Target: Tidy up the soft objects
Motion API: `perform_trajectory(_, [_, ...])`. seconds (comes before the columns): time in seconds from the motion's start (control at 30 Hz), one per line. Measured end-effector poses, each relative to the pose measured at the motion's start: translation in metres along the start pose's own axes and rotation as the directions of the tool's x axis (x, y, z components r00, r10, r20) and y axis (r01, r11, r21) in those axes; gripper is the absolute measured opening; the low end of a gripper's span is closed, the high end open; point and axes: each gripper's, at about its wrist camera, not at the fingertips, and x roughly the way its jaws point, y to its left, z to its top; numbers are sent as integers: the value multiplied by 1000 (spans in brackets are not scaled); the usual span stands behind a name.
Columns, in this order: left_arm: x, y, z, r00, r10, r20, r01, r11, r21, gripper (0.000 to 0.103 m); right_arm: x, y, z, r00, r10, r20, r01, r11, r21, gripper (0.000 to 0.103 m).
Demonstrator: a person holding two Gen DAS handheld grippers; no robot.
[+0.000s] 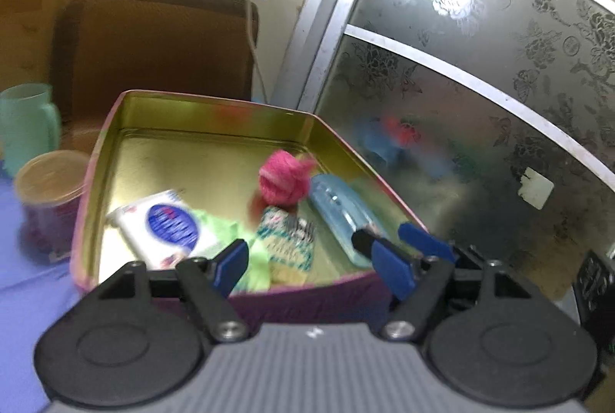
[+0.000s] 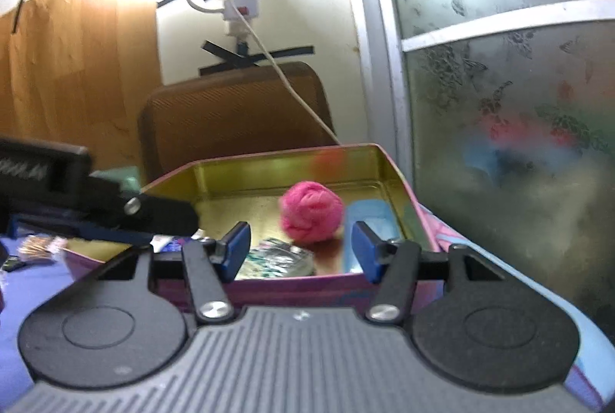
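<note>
Yarn ball (image 1: 283,182) sits in tin (image 1: 200,105) beside blue case (image 1: 340,217).

We see the yarn ball (image 1: 283,182) in the tin (image 1: 215,107) near its right wall, the packet (image 1: 167,224) left, the pouch (image 1: 286,243) before it.

Blown-out glare above — soft motion blur.
</note>
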Motion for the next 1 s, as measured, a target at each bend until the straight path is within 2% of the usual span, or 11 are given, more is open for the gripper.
perform_trajectory(0.17, [-55,28,-22,997,53,53,-50,998,-43,73,-10,23,5,996,86,27,-86,996,-18,61])
perform_trajectory(0.3, [-90,55,-45,991,116,62,-110,989,-98,73,-17,54,4,984,177,20,-175,982,-66,60])
perform_trajectory(0.5, [-148,98,-89,976,212,51,-198,960,-200,73,-21,114,-3,934,351,-71,-357,926,-125,59])
perform_trajectory(0.6, [-179,118,-105,968,239,77,-210,939,-273,73,-11,138,-10,866,464,-187,-483,872,-75,59])
perform_trajectory(0.67, [-201,133,-112,957,270,103,-222,916,-333,73,-1,155,-13,809,526,-261,-553,832,-37,60])
perform_trajectory(0.73, [-217,152,-116,950,285,124,-213,887,-410,73,9,174,-15,768,562,-307,-601,798,-43,60])
perform_trajectory(0.83, [-227,171,-118,947,290,136,-187,846,-500,71,32,201,-7,729,598,-334,-642,766,-29,60])
perform_trajectory(0.9, [-223,177,-117,952,274,136,-167,839,-518,69,56,216,0,691,626,-361,-657,752,45,59])
perform_trajectory(0.93, [-219,180,-115,953,272,129,-170,840,-516,66,66,221,1,682,629,-373,-655,752,71,58])
perform_trajectory(0.97, [-214,182,-114,952,282,116,-186,839,-512,65,77,227,1,678,625,-387,-647,757,90,55])
perform_trajectory(1.0, [-210,183,-114,951,292,101,-202,835,-512,61,84,230,0,667,625,-405,-646,756,103,47])
